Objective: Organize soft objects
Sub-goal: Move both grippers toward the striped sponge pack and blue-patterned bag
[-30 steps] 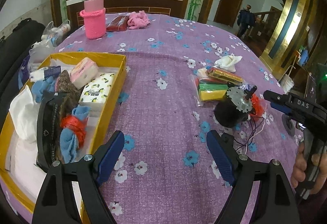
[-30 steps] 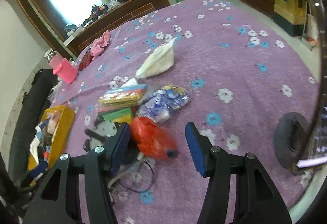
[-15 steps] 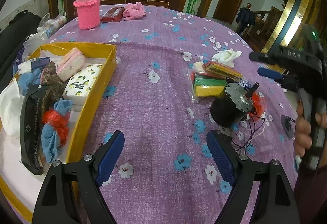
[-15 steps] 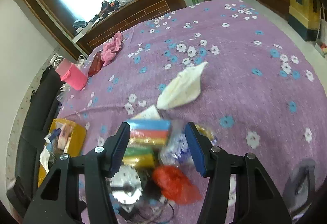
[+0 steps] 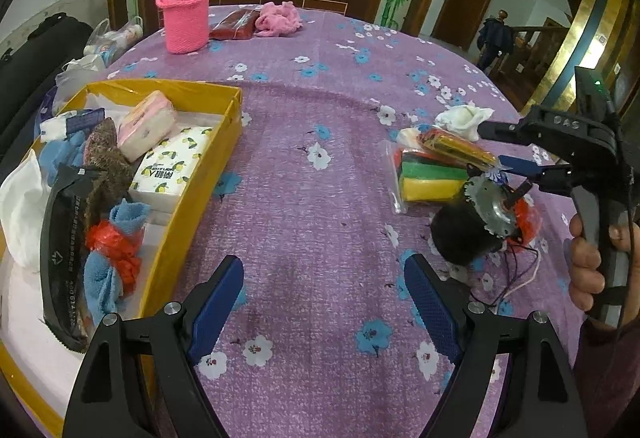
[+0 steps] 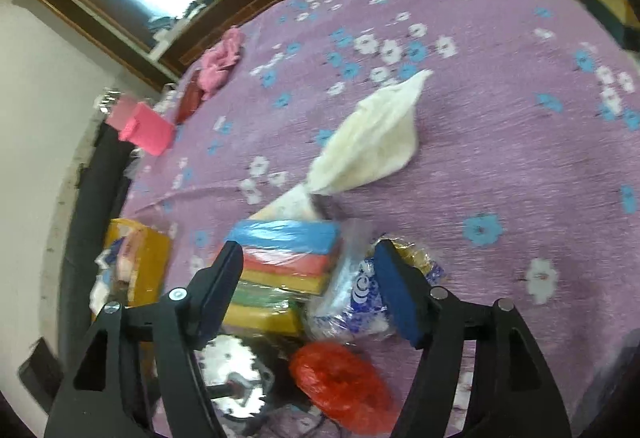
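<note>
Purple tablecloth (image 6: 500, 158), right gripper (image 6: 308, 290) advanced over sponge pack (image 6: 280, 262), jaws apart

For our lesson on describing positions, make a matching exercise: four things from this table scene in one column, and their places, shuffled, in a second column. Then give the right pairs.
Things:
1. lemon-print tissue pack
2. pink knitted cup sleeve
3. white cloth
4. stack of coloured sponges

Places:
A. far end of the table, beside the red packet
B. just ahead of the right claw
C. inside the yellow box
D. lying alone on the purple cloth beyond the sponges

Pairs: 1-C, 2-A, 3-D, 4-B
</note>
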Tool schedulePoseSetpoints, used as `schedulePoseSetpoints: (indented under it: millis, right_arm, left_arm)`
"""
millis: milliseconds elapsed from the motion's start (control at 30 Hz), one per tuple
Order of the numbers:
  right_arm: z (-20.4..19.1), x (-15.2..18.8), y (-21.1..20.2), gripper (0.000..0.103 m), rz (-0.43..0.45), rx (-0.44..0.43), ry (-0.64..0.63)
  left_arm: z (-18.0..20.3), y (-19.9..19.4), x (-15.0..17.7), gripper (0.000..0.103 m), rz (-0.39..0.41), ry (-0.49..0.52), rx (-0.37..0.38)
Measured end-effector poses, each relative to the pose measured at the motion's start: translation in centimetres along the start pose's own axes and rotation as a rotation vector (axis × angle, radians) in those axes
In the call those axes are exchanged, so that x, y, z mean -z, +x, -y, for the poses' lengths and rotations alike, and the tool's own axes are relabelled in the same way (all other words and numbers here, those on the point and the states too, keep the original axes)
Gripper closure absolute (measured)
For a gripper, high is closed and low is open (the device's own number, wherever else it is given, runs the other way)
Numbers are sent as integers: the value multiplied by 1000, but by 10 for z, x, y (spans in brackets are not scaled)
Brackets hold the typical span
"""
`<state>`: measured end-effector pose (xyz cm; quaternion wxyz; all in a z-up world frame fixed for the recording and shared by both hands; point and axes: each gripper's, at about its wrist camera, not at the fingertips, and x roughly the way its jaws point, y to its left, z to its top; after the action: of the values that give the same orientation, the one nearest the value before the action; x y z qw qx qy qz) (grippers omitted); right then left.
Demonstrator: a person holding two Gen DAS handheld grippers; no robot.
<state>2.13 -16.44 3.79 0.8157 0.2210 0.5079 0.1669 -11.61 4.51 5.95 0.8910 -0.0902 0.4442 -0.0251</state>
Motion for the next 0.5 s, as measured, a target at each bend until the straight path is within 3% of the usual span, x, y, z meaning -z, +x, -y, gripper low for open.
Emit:
schedulePoseSetpoints:
  millis: [133, 333, 500]
  right_arm:
    - [-2, 3, 4, 35, -24, -87, -3]
    - [-8, 6, 4, 28, -19, -150, -13]
    - [-7, 9, 2, 28, -51, -355, 10]
  left_arm:
    - [2, 1, -2, 20, -2, 0, -14]
    - [4, -1, -7, 20, 4, 4, -30]
    - [11, 1, -14, 20, 4, 11, -28]
